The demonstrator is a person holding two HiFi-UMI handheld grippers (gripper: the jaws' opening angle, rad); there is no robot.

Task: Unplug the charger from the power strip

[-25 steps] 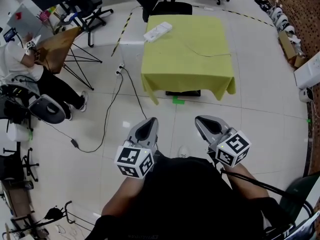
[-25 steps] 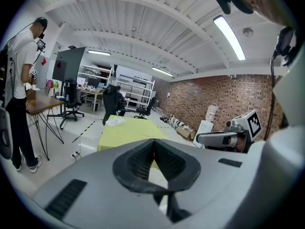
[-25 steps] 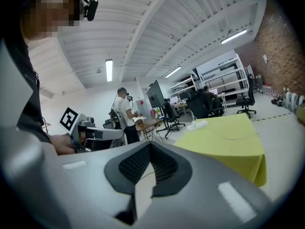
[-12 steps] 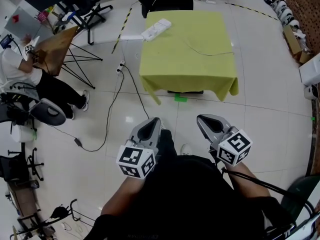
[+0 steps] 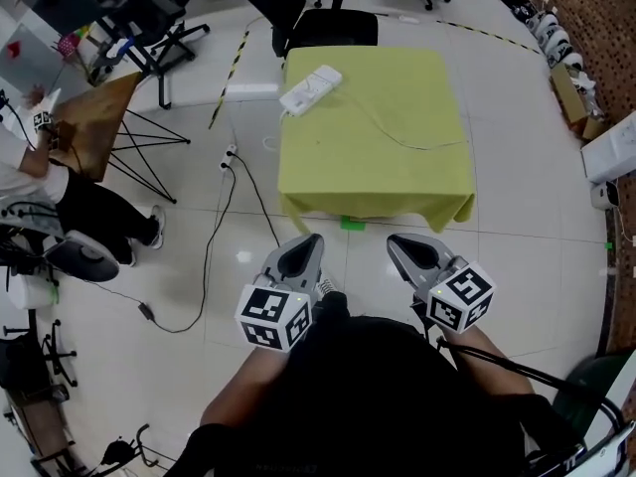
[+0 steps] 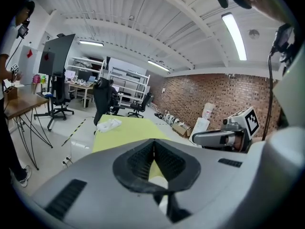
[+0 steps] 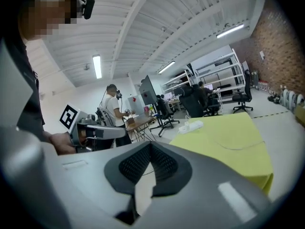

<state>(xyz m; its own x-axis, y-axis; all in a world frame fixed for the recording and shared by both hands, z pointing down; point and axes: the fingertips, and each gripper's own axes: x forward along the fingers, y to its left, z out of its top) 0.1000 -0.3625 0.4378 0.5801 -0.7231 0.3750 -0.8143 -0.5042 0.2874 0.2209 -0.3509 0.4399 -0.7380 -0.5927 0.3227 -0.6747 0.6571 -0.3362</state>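
Far L: seated person [image 5: 45,182] at a wooden desk [image 5: 99,102] has slid toward the frame edge over the last sec, so the wearer is walking fwd. Black floor cable [image 5: 212,232] trails past, not part of the job.

L gripper [image 5: 303,244]: held out in front of the body, same pose as before. Jaws clenched tip to tip, nothing between them.

Power strip [image 5: 311,88]: white, lies on the far-L corner of the yellow-cloth table [image 5: 397,182]. The table has dropped lower in the head view and its near edge is now close ahead of both grippers, w/ a strip of floor still between. A thin wire [image 5: 393,137] runs from the strip across the cloth toward the R edge. The charger plug itself is too small to make out.

R gripper [image 5: 402,246]: level w/ the L one, jaws pressed shut, empty.

Read: approach only, no contact yet. The strip sits on the far side, well apart from both grippers. Likely needs more closing-in or a reach over the cloth, and jaws must part before any pull.
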